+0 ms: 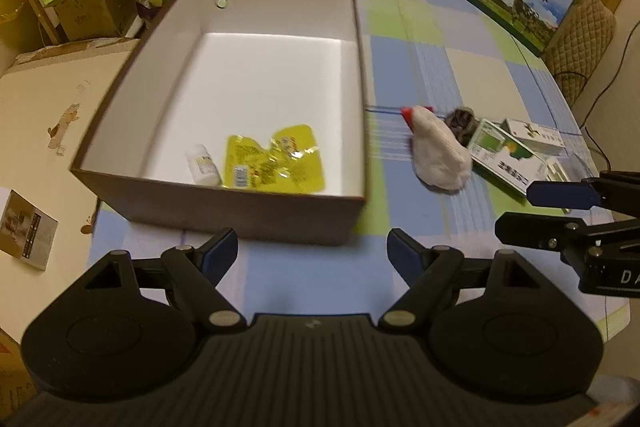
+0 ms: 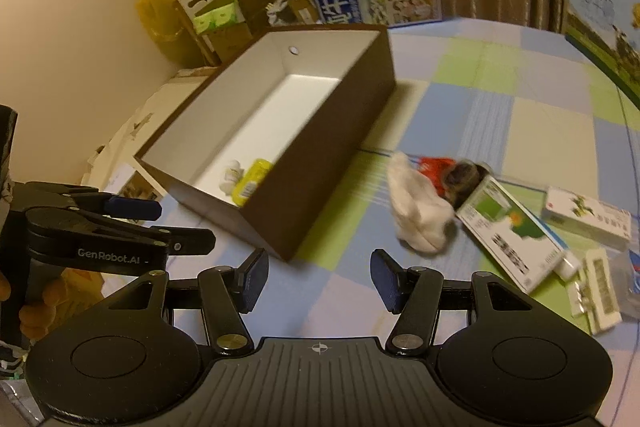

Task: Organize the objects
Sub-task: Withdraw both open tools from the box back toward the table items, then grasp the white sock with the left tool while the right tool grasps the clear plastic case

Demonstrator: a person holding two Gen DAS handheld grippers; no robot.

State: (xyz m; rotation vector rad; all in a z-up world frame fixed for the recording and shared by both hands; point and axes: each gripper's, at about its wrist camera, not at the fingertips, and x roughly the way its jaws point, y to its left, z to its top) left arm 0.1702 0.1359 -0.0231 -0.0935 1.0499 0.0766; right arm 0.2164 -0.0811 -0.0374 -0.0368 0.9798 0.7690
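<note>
both grippers are hovering above the checked tablecloth point(image 1: 400, 67), empty. the left gripper point(image 1: 312, 251) is sitting in front of the near wall of the brown box point(image 1: 240, 211), jaws spread wide with nothing between them. the right gripper point(image 2: 318, 281) is facing the loose pile, jaws likewise wide apart and holding nothing.

already lying in the box, against the near wall: a small white bottle point(image 1: 202, 165) and a yellow foil packet point(image 1: 274, 161), touching or nearly so.

waiting on the cloth, just right of the box: a white plush toy with a red tip point(image 2: 416, 215), a dark furry object point(image 2: 464, 175) behind it, a green-and-white medicine carton point(image 2: 512, 231) touching the plush, a second white carton point(image 2: 588, 217) further right, and small packs point(image 2: 596, 287) near the table edge — blurred, contents unreadable.

judgement: next pick is probably the plush, nearest the right gripper. it is soft and will compress, so close on the thick middle of the body, not the red tip. approach from above, jaws straddling its narrow width, keeping clear of the carton pressed against it — otherwise the carton may get dragged along. lift well above the box rim before crossing, then release over the bare floor at the far end, away from the bottle and packet.
</note>
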